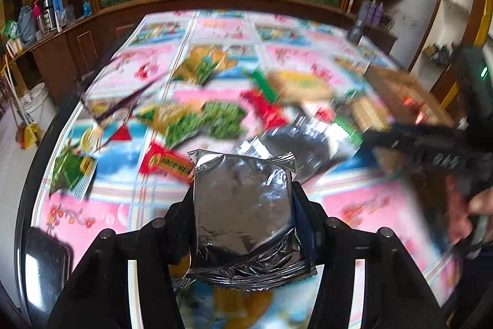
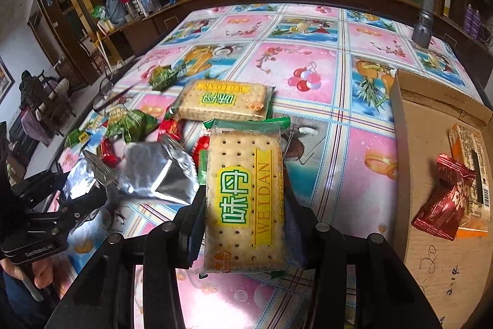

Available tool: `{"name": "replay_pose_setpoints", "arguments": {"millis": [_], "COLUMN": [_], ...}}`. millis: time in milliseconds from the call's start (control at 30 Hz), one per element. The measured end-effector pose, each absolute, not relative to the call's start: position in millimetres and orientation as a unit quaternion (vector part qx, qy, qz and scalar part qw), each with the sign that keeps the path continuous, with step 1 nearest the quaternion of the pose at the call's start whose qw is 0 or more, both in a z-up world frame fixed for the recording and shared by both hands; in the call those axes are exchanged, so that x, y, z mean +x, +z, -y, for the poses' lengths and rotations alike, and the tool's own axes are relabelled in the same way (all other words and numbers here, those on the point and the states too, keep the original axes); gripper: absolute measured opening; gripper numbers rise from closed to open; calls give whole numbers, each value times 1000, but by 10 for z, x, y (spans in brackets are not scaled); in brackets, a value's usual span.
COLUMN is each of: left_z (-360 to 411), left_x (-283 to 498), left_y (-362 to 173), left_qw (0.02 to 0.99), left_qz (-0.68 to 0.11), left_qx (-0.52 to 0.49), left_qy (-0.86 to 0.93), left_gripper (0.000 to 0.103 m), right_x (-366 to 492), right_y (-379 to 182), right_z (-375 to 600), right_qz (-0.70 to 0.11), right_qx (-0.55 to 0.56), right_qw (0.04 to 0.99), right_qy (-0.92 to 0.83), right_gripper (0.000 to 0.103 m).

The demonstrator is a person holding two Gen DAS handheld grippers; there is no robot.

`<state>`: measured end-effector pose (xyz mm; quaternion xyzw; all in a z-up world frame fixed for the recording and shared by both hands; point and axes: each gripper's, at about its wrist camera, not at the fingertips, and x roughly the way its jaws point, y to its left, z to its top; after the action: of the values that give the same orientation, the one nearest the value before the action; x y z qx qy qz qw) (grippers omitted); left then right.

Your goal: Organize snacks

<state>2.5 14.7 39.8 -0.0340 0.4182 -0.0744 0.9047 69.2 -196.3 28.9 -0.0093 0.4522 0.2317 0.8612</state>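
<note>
Silver packet is pinched by left gripper; cracker pack is pinched edgewise by right gripper, above tablecloth. Cracker could be snapped by squeeze, or dropped short of box.

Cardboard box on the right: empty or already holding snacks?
Holding snacks. The brown cardboard box contains a red foil-wrapped snack and an orange-edged packet; its far right side is cropped.

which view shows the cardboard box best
The right wrist view: the cardboard box sits sharp at the right edge, open, with a red wrapped candy and an orange packet inside. In the left wrist view it is only a brown motion-blurred shape behind the right gripper.
</note>
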Motion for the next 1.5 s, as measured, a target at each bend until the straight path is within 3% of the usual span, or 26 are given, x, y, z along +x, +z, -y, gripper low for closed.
{"name": "replay_pose_setpoints", "arguments": {"millis": [200,400,1500], "left_z": [202,527,696], "left_x": [301,561,348], "left_y": [623,442,498], "left_qw": [914,909,950], "left_qz": [-395,-408,-306], "left_qx": [-48,-47,59], "left_qy": [-85,-68,14], "left_gripper": [55,55,55], "right_x": [680,722,704], "right_y": [367,340,424], "right_z": [2011,2052,2138], "right_qz": [-437,-442,-418], "right_qx": [10,12,38], "right_qw": [868,870,881], "right_qy": [236,217,218], "right_gripper": [50,50,50]}}
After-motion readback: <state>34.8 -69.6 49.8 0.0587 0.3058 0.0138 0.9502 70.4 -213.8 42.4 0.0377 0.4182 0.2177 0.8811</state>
